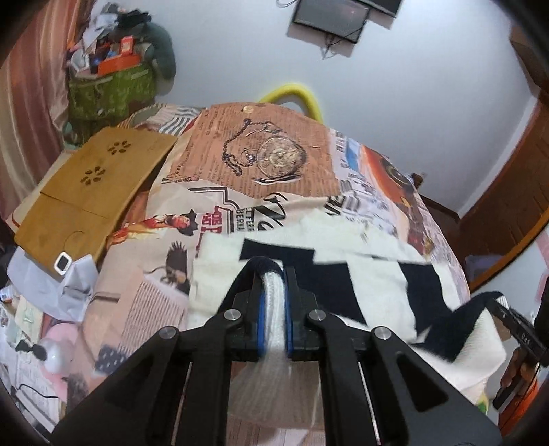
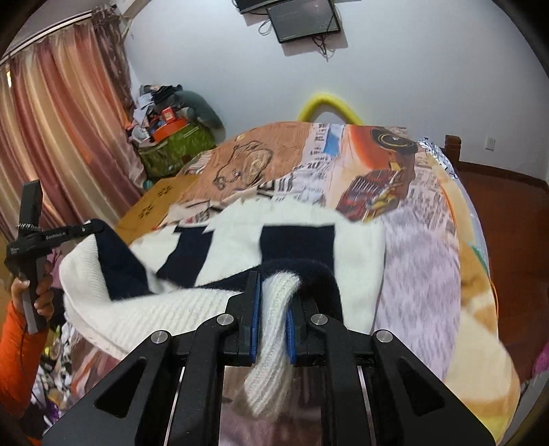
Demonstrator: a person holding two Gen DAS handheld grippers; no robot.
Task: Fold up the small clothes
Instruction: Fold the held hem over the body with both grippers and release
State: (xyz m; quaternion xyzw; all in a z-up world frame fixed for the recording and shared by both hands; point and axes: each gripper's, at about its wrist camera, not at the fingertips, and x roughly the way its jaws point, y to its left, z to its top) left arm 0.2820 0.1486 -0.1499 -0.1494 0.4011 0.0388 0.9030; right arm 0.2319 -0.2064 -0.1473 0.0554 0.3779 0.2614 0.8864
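Over the bed (image 1: 274,164), both hand-held grippers (image 1: 273,274) (image 2: 274,278) pinch the knitted garment (image 2: 240,247).

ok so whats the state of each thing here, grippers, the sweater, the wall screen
left gripper: shut on the sweater's near edge
right gripper: shut on the sweater's near edge
sweater: near edge lifted, far part lying on the bed
wall screen: dark, seemingly off

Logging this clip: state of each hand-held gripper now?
Left hand-held gripper: closed on the sweater.
Right hand-held gripper: closed on the sweater.
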